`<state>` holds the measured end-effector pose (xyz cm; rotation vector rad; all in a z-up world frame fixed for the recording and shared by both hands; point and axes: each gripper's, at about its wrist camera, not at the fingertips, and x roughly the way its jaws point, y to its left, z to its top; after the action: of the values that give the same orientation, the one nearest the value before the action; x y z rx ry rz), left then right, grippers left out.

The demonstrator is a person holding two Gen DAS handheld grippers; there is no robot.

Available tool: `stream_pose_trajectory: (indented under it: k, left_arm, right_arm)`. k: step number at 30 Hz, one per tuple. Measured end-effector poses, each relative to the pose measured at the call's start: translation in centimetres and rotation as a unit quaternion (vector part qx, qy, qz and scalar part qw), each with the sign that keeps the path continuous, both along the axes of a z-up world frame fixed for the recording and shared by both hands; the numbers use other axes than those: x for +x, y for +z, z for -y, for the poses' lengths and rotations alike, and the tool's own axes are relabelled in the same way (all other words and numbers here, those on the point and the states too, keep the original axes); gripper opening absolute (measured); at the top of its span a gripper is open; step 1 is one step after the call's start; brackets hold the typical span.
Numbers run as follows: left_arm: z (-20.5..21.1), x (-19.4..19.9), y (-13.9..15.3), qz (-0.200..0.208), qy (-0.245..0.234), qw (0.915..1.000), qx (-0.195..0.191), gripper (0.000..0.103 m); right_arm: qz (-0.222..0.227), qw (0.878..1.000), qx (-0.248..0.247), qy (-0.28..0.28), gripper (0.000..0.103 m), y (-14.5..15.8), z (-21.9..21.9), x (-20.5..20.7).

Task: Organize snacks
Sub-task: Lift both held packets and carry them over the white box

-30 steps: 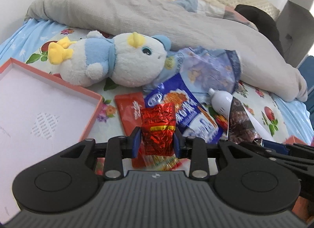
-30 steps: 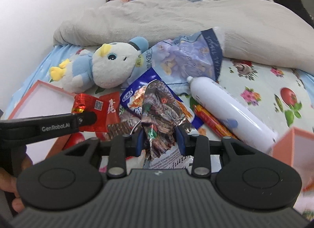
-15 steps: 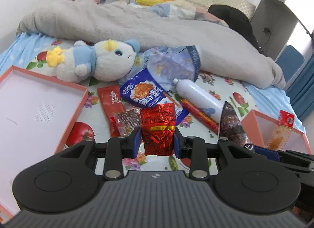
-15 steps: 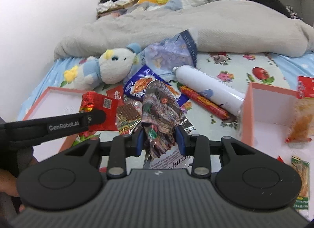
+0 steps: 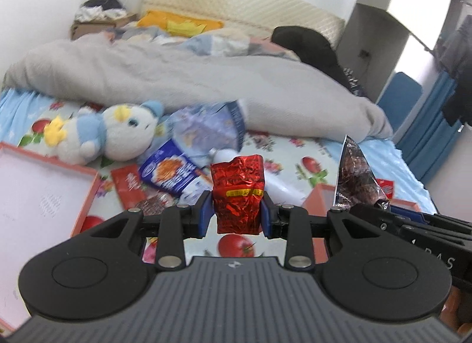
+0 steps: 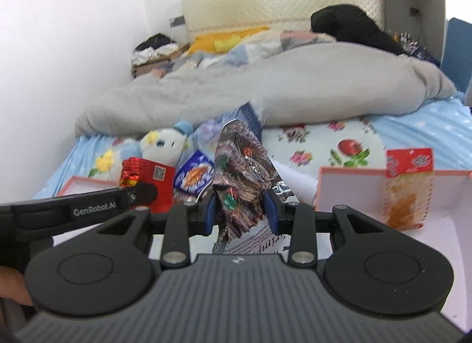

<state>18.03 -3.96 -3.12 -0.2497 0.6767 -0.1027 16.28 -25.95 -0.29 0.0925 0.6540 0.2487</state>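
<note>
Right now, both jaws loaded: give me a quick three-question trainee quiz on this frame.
1. True or false: the left gripper is clamped on a red foil packet.
2. What does the right gripper hold? A) white bottle B) dark crinkled snack bag C) plush toy
3. Fill in: an orange snack pack with a red top stands inside the ____-rimmed box on the right.

Key: 1 true; 2 B; 3 pink (salmon).
</note>
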Motion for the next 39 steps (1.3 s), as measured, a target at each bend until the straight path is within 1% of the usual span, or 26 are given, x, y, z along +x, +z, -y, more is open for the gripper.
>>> stream_pose_trajectory:
  k: [6,9,12,17,20,22,25,27,34,39]
  left_arm:
    - [2.4,-0.5,3.1,0.026,-0.025,0.9992,-0.014,0.038]
    - [3.9,-0.7,4.4,0.035,-0.046,0.9982,-0.019,0.038]
    - [5.2,-0.7,5.4,0.041,-0.064,0.9966,-0.032,0.038]
    - [7.8,-0.9,6.8,0.054,-0.098,0.9932,-0.032,0.038]
    - [9.2,-0.8,7.1,0.048,-0.116,0.9909,-0.048,0.038]
    - [10.4,-0.5,6.8,0.039,-0.122,0.9907,-0.046,0.038]
    - [12.0,0.1,5.7,0.015,-0.14,0.9883,-0.059,0.038]
    - [13.2,0.6,4.8,0.002,-0.15,0.9869,-0.06,0.038]
    - [17.9,2.2,1.9,-0.03,-0.194,0.9798,-0.036,0.038]
    - [20.8,3.2,-0.8,-0.066,-0.226,0.9717,-0.022,0.038]
  right_arm:
    - [0.028,0.999,0.0,-0.021,0.037,2.3,2.1,-1.0]
    - [0.039,0.999,0.0,-0.039,0.037,3.1,3.4,-1.6]
    - [0.047,0.997,0.003,-0.059,0.037,3.8,4.9,-2.3]
    - [0.064,0.994,0.003,-0.09,0.038,4.9,7.0,-3.2]
    - [0.071,0.992,0.001,-0.103,0.038,5.1,8.2,-3.7]
    - [0.069,0.991,-0.003,-0.112,0.037,4.7,9.1,-3.8]
    - [0.053,0.99,-0.003,-0.128,0.037,3.7,10.7,-3.9]
    - [0.044,0.989,-0.001,-0.138,0.038,3.1,11.7,-4.0]
    - [0.002,0.985,0.006,-0.171,0.038,0.4,14.8,-4.1]
    - [-0.03,0.982,0.006,-0.187,0.038,-1.8,16.4,-4.1]
